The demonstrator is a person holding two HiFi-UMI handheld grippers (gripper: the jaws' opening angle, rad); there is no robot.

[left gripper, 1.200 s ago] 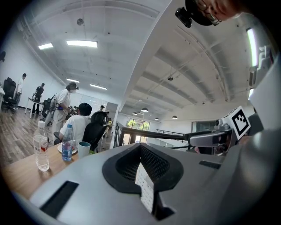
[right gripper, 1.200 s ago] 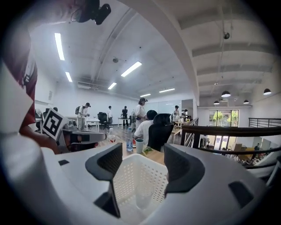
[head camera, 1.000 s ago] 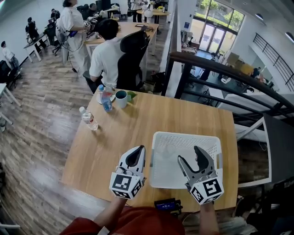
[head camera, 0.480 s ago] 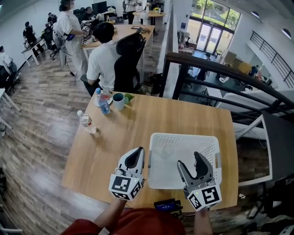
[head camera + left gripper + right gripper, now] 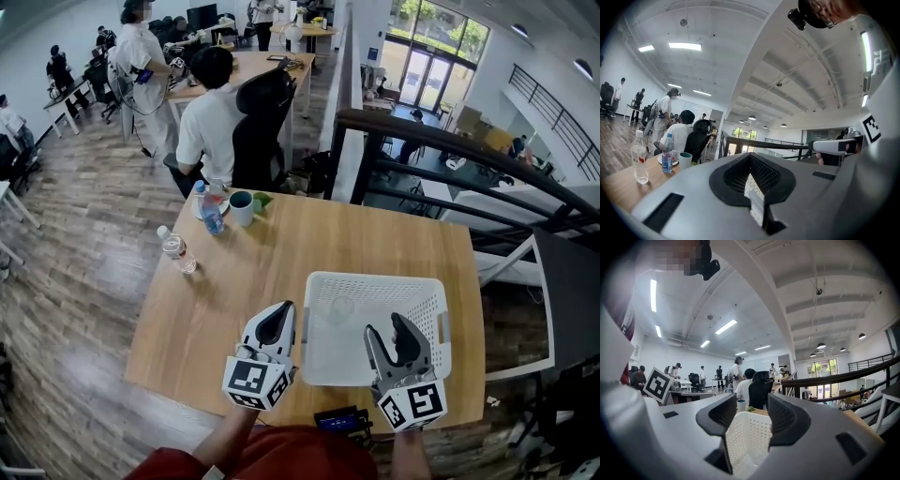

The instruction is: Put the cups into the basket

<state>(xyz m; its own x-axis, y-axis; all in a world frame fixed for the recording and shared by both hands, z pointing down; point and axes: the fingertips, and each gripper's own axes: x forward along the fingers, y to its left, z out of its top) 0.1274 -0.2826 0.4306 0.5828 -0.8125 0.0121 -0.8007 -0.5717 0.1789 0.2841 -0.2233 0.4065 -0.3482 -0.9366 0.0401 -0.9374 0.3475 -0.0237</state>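
Observation:
A white mesh basket [image 5: 375, 278] stands on the wooden table [image 5: 281, 272] near its front right. Something faint and clear, seemingly a cup [image 5: 340, 307], lies inside it. A white mug with a teal inside [image 5: 243, 206] stands at the table's far left. My right gripper [image 5: 385, 326] hovers over the basket's near part; its jaws are apart and closing, with nothing between them. Between these jaws, the right gripper view [image 5: 752, 420] looks into the basket [image 5: 745, 439]. My left gripper [image 5: 277, 317] is just left of the basket, shut and empty.
Two water bottles [image 5: 176, 249] [image 5: 208, 208] and a plate stand near the mug at the table's left. A person sits in a black chair [image 5: 262, 117] right behind the table's far edge. A black railing [image 5: 450, 141] runs past the right side.
My right gripper's jaws have narrowed and the gripper has drawn slightly back toward me over the basket. The left gripper has stayed put.

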